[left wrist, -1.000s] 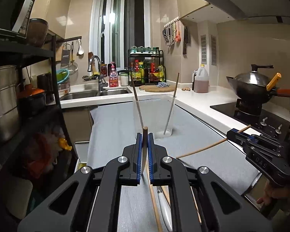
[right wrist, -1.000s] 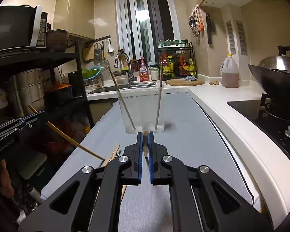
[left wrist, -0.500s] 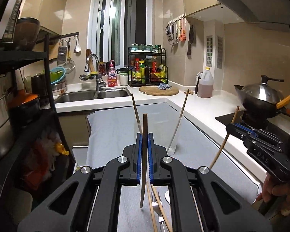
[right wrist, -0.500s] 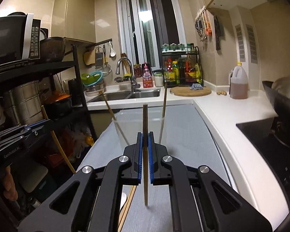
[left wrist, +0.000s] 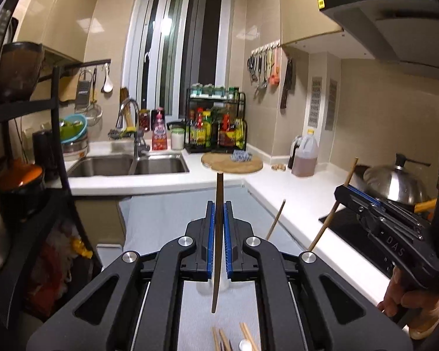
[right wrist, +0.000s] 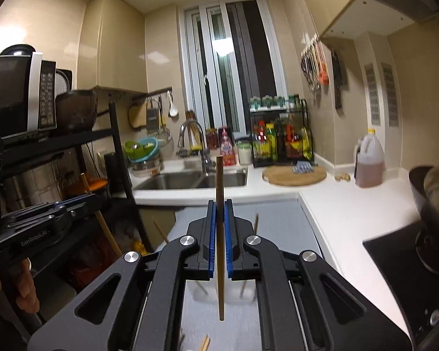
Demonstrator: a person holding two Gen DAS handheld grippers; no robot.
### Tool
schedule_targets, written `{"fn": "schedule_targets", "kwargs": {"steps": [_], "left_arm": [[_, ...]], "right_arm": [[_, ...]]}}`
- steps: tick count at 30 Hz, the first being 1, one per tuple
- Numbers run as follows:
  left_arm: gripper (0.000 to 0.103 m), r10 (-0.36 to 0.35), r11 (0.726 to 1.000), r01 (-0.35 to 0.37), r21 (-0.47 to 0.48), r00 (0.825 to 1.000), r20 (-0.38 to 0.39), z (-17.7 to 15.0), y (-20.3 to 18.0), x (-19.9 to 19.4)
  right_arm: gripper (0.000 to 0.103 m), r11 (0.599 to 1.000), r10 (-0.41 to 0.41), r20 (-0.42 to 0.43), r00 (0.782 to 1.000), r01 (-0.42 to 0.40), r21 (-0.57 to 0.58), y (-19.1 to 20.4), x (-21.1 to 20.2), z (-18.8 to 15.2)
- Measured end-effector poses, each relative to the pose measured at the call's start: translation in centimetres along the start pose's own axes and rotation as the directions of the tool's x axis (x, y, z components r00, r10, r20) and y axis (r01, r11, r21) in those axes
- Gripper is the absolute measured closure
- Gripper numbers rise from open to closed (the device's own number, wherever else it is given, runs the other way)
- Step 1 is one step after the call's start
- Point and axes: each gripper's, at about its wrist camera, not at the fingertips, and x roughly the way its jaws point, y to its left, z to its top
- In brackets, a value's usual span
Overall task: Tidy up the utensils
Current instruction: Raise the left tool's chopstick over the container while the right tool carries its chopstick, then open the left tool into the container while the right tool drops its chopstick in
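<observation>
My left gripper (left wrist: 219, 204) is shut on a dark wooden chopstick (left wrist: 218, 184), held almost upright above the grey mat (left wrist: 161, 219). My right gripper (right wrist: 219, 204) is shut on another upright chopstick (right wrist: 219, 175). Each gripper shows in the other's view: the right gripper (left wrist: 365, 204) with its pale stick (left wrist: 330, 219), the left gripper (right wrist: 49, 219) with its stick (right wrist: 102, 222). The clear container (right wrist: 248, 292) stands on the mat under the fingers, mostly hidden, with stick ends (right wrist: 256, 223) poking out of it. Loose chopsticks (left wrist: 222, 339) and a white spoon (left wrist: 244, 344) lie on the mat below.
A black shelf rack (left wrist: 58, 146) with pots stands close on the left. A stove with a lidded wok (left wrist: 395, 181) is on the right. At the back are the sink (left wrist: 125, 165), a round cutting board (left wrist: 232, 162) and an oil jug (left wrist: 305, 155).
Both grippers have risen with their chopsticks, which swung from lying flat to nearly upright. The container has dropped from the middle of each view to under the fingers.
</observation>
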Motion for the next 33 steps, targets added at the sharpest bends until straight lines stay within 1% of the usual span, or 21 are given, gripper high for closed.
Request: {"fn": "schedule_targets", "kwargs": {"steps": [5, 8, 11, 13, 15, 19, 20, 24, 29, 30, 31, 32, 33], "left_arm": [[0.097, -0.001, 1.000, 0.000, 0.013, 0.998, 0.067, 2.8, -0.7, 1.7], [0.097, -0.006, 1.000, 0.006, -0.001, 0.996, 0.085, 3.8, -0.7, 3.2], [0.097, 0.002, 1.000, -0.002, 0.002, 0.996, 0.093, 4.4, -0.8, 4.9], [0.097, 0.012, 1.000, -0.013, 0.010, 0.996, 0.090, 4.2, -0.8, 6.2], [0.097, 0.013, 1.000, -0.014, 0.011, 0.997, 0.071, 3.8, -0.7, 7.6], [0.097, 0.013, 1.000, -0.013, 0.006, 1.000, 0.028, 2.1, -0.4, 10.1], [0.097, 0.016, 1.000, -0.016, 0.002, 1.000, 0.006, 1.3, -0.2, 10.9], [0.097, 0.036, 0.999, -0.036, 0.008, 0.998, -0.046, -0.4, 0.2, 12.0], [0.097, 0.050, 0.999, -0.049, 0.023, 0.996, -0.073, -1.2, 0.5, 12.1], [0.087, 0.059, 0.998, -0.057, 0.025, 0.995, -0.084, -1.3, 0.5, 12.0], [0.073, 0.066, 0.998, -0.064, 0.025, 0.994, -0.093, -1.3, 0.6, 11.9], [0.037, 0.075, 0.997, -0.073, 0.023, 0.993, -0.093, -1.3, 0.7, 11.6], [0.017, 0.104, 0.995, -0.103, 0.017, 0.993, -0.062, -1.4, 0.7, 10.8]], "right_arm": [[0.097, 0.999, -0.008, 0.090, 0.996, 0.011, -0.031, 0.9, 1.8, 3.4], [0.097, 0.999, -0.017, 0.117, 0.993, 0.023, -0.048, 1.2, 3.3, 4.6], [0.097, 0.998, -0.024, 0.125, 0.992, 0.032, -0.059, 1.2, 4.9, 5.0], [0.097, 0.997, -0.032, 0.126, 0.992, 0.041, -0.065, 1.0, 6.1, 4.8], [0.097, 0.997, -0.034, 0.121, 0.992, 0.042, -0.067, 0.7, 7.0, 4.5], [0.097, 0.997, -0.040, 0.096, 0.995, 0.047, -0.064, -0.1, 8.7, 2.5], [0.097, 0.997, -0.042, 0.081, 0.996, 0.047, -0.059, -0.4, 9.1, 2.0], [0.097, 0.998, -0.048, 0.027, 0.998, 0.049, -0.039, -1.3, 10.3, 0.3], [0.096, 0.998, -0.051, 0.004, 0.999, 0.051, -0.035, -1.5, 10.3, -1.3], [0.095, 0.998, -0.056, 0.002, 0.998, 0.056, -0.035, -1.5, 10.2, -1.5], [0.092, 0.998, -0.062, 0.001, 0.998, 0.062, -0.032, -1.5, 10.1, -1.6], [0.084, 0.997, -0.069, -0.007, 0.998, 0.068, -0.030, -1.5, 9.9, -1.8], [0.065, 0.997, -0.074, -0.013, 0.997, 0.074, -0.029, -1.5, 9.8, -1.9]]}}
